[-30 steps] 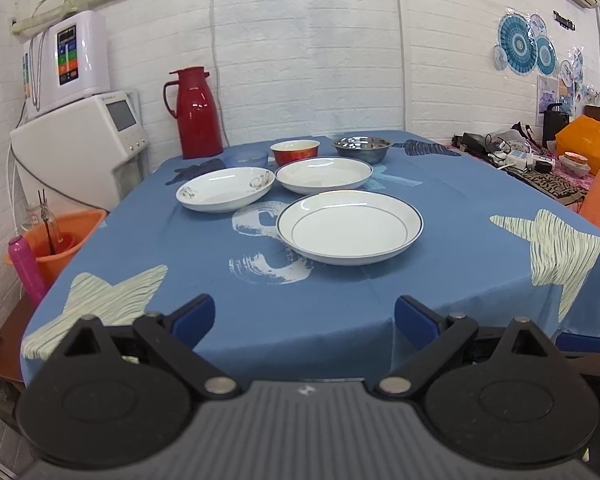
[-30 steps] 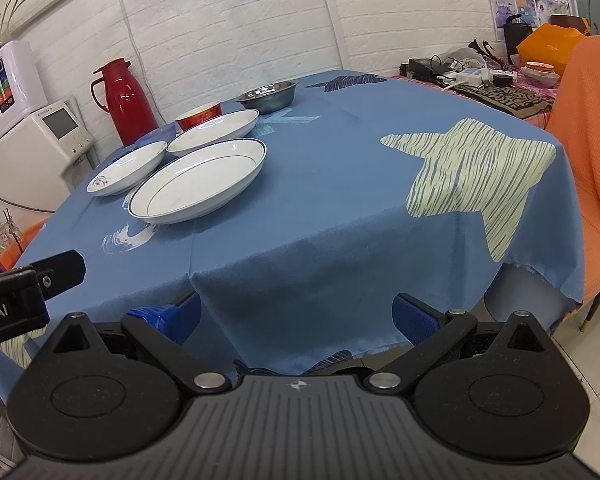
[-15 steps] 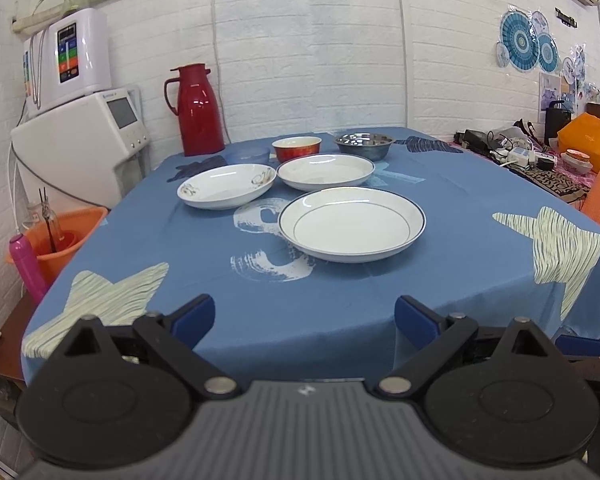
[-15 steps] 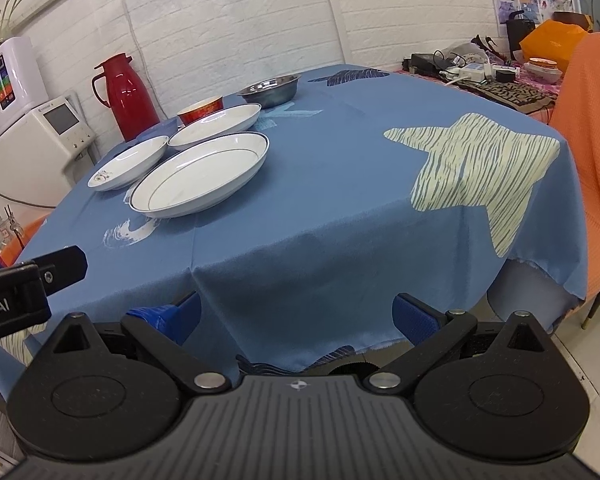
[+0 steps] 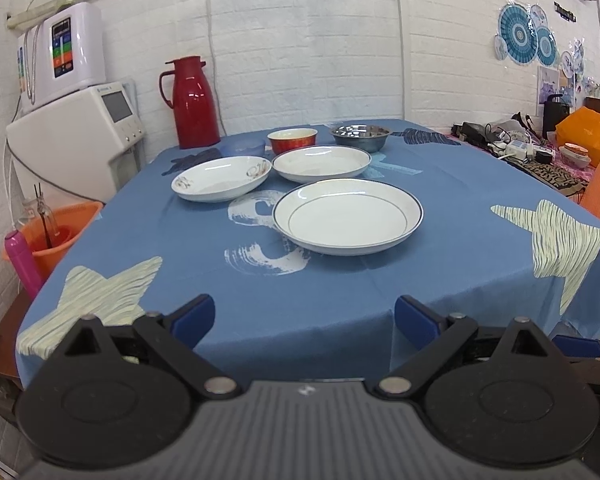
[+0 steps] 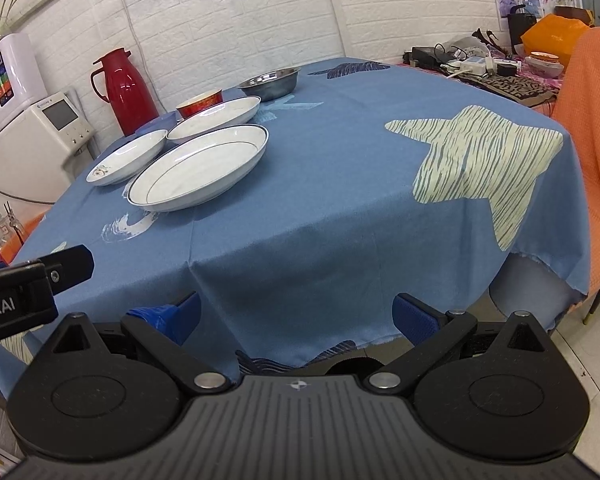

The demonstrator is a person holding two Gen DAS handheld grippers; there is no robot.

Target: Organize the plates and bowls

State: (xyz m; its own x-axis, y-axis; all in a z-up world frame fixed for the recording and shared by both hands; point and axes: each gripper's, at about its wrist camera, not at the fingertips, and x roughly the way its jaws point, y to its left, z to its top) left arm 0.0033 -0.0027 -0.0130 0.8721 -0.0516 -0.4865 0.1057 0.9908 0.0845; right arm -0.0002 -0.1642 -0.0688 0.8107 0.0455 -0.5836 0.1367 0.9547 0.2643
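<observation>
I see the tabletop filling most of my left view, draped in a blue cloth with pale striped stars. My left gripper sits at 6 o'clock in that view, spread wide, holding nothing and touching nothing, short of the near edge of the cloth. My right gripper is spread just as wide in its own view, also empty, at the near hanging edge of the cloth.

I count three white plates. The largest plate, with a thin dark rim line, lies nearest me at the centre of the left view. Beyond it at 12 o'clock is a plain white plate, just beside it. At 10 o'clock from the largest is a plate with floral marks, close to the plain one.

I count two bowls at the far edge. The red bowl stands just behind the plain plate, and the steel bowl is at its 3 o'clock, slightly apart. A small blue plastic dish sits at the red bowl's 9 o'clock.

One red thermos jug stands upright at 11 o'clock, against the white brick wall.
</observation>
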